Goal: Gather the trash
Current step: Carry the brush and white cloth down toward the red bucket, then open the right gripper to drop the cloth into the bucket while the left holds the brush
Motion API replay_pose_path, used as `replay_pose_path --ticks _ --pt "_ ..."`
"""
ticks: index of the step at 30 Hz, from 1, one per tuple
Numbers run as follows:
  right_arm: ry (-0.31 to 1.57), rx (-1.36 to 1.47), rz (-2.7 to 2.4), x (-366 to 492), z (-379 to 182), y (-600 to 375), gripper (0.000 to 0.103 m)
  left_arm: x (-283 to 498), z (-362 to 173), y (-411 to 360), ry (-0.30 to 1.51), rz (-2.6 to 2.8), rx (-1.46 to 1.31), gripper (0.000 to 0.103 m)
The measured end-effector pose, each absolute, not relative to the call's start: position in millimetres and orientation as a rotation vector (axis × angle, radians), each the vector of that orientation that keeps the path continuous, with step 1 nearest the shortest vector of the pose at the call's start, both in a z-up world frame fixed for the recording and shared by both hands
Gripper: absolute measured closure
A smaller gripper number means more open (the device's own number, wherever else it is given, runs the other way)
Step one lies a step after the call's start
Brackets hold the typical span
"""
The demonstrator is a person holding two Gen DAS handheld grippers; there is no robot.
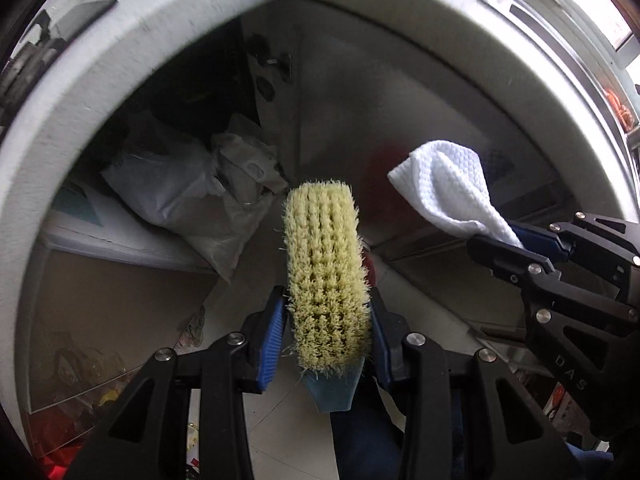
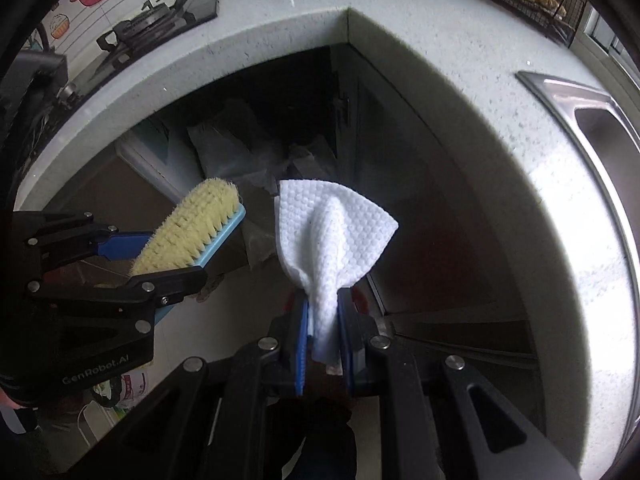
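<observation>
below the corner of the pale speckled countertop (image 2: pixel 460 92), both my grippers point down toward the floor by the cabinets. my left gripper (image 1: pixel 326 312) is clamped on a scrub brush (image 1: pixel 324 272): its blue pads press against the two long sides of the brush near its lower end, and the bristles face my camera, a dense bed of pale yellow tufts in neat rows, frayed a little at the edges. from the right wrist view i can see the brush has a light blue plastic back (image 2: pixel 218 240) under the bristles. my right gripper (image 2: pixel 324 320) is closed on a white wipe (image 2: pixel 332 232), pinching its narrow twisted end between the blue pads, while the rest fans out ahead of the fingers in a loose cone. the wipe has a fine embossed dot pattern and looks clean as far as i can tell. the two tools hang side by side, apart from each other. past the brush, in the shadow under the counter, lie crumpled translucent plastic bags (image 1: pixel 180 196). up on the counter i see a black gas hob (image 2: pixel 156 24) and the rim of a steel sink (image 2: pixel 580 112).
</observation>
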State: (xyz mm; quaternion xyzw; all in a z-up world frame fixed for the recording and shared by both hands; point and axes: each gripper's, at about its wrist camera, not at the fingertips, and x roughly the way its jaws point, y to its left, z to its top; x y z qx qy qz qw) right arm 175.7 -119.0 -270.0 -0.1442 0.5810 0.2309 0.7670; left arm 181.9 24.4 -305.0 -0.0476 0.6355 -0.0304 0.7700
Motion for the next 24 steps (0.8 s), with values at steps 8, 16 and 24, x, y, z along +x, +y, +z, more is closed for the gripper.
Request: replay_pose_path --ticks 8,16,24 --pt "1.327 -0.286 0.444 197.2 -331.5 -133.6 0.091 197.4 -382.8 29.9 1.462 -0.065 -0.149 0.067" --pt "1.380 -0.296 0.424 202.9 -355.2 -141.9 0.091 207.3 -413.2 13.8 1.504 -0.104 -0.133 0.067" --pt "1.397 -0.289 0.418 205.9 -359.7 -146.5 0.091 213.5 -424.6 6.9 1.522 -0.143 -0.140 0.060"
